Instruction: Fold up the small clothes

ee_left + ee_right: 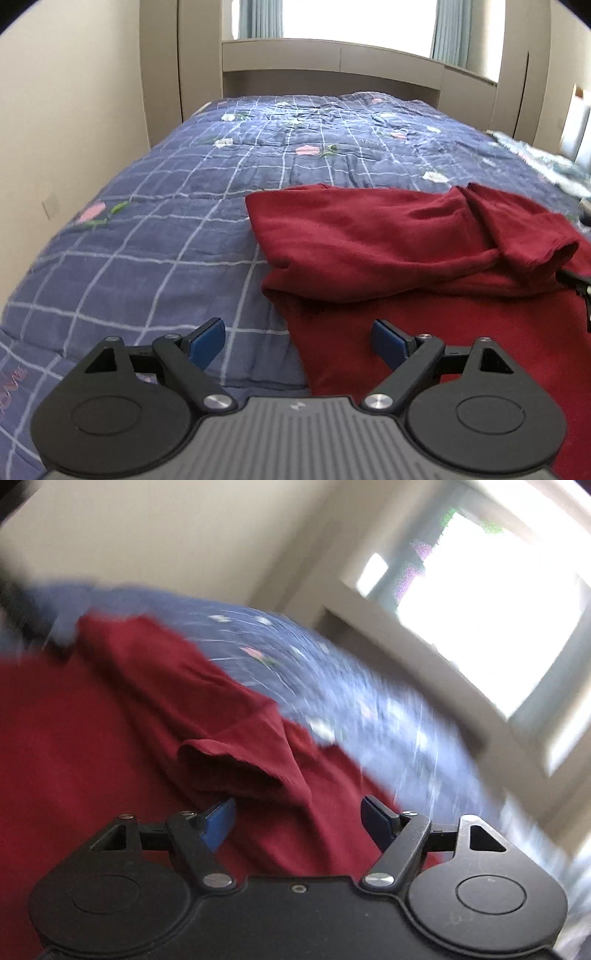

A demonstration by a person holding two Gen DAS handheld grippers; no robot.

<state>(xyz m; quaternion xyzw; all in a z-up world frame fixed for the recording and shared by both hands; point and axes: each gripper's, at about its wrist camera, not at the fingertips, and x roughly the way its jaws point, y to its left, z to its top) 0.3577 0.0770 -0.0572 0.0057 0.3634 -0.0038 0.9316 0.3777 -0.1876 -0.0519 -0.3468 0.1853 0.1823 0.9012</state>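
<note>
A dark red garment (388,240) lies on the blue checked quilt (166,229), its top part folded over toward me, with a sleeve opening (546,254) at the right. My left gripper (298,341) is open and empty, just above the garment's left edge. My right gripper (298,821) is open and empty, right above the red garment (110,746), with the sleeve opening (229,768) just ahead of its left finger. The right wrist view is blurred by motion. A black part of the right gripper (576,282) shows at the right edge of the left wrist view.
The quilt covers a bed that runs to a beige headboard shelf (332,59) under a bright window (354,18). A beige wall (55,129) runs along the bed's left side. Other patterned bedding (546,162) lies at the far right.
</note>
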